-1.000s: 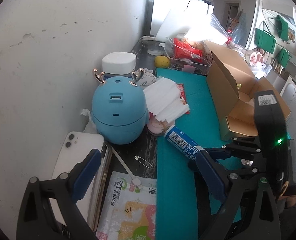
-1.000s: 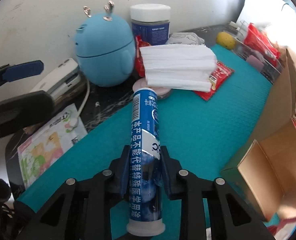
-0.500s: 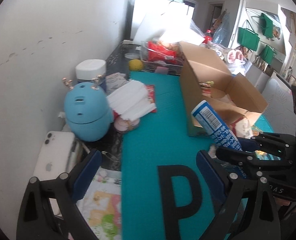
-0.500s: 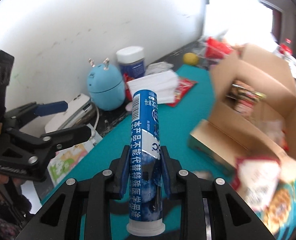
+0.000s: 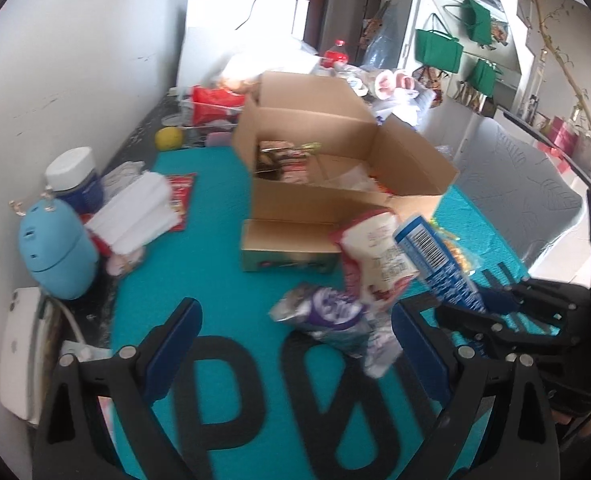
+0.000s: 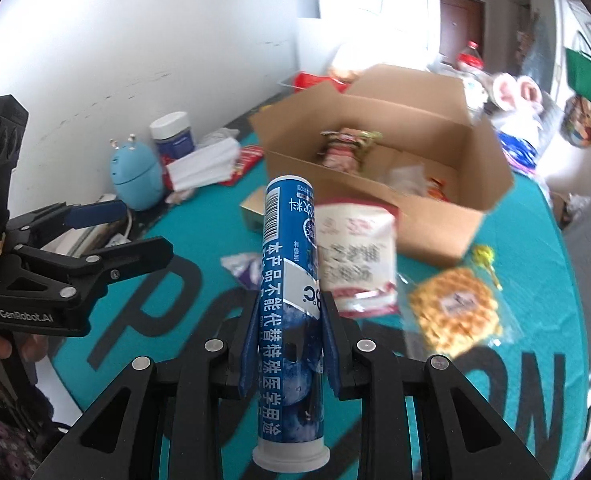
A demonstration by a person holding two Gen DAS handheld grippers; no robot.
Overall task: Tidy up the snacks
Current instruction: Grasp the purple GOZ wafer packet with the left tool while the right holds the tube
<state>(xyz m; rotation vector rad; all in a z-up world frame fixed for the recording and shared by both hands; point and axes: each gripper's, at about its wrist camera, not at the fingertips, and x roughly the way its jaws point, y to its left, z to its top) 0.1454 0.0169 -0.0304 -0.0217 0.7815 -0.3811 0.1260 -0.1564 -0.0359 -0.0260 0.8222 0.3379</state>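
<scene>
Blue tube (image 6: pixel 290 312) clamped tight between the pads of the right claw (image 6: pixel 289 344), white cap nearest the camera, barcode end pointing away and up off the teal mat (image 6: pixel 515 392). Just past the tube's far end: a white and red snack bag (image 6: pixel 357 256) flat on the mat, and beyond that the open cardboard box (image 6: pixel 379 184) with packets already inside. Off to the right of the claw, a waffle in clear wrap (image 6: pixel 453 306), lying apart from the box. Peeking out left of the tube, a purple and silver packet (image 6: pixel 241 266). Further left, the left claw (image 6: pixel 135 230), blue pads spread wide, nothing between them.

From the left wrist: left claw (image 5: pixel 295 344) gaping over the mat (image 5: pixel 223 264), purple packet (image 5: pixel 327 316) between and just ahead of its fingers, untouched. To its right, the tube (image 5: pixel 435 264) sticking out of the right claw (image 5: pixel 483 302), tilted over the white bag (image 5: pixel 375 256). Box (image 5: pixel 335 152) straight ahead. Far left, against the wall, a blue humidifier (image 5: pixel 57 248), a stack of white napkins (image 5: pixel 135 216) and a white-lidded jar (image 5: pixel 75 176).
</scene>
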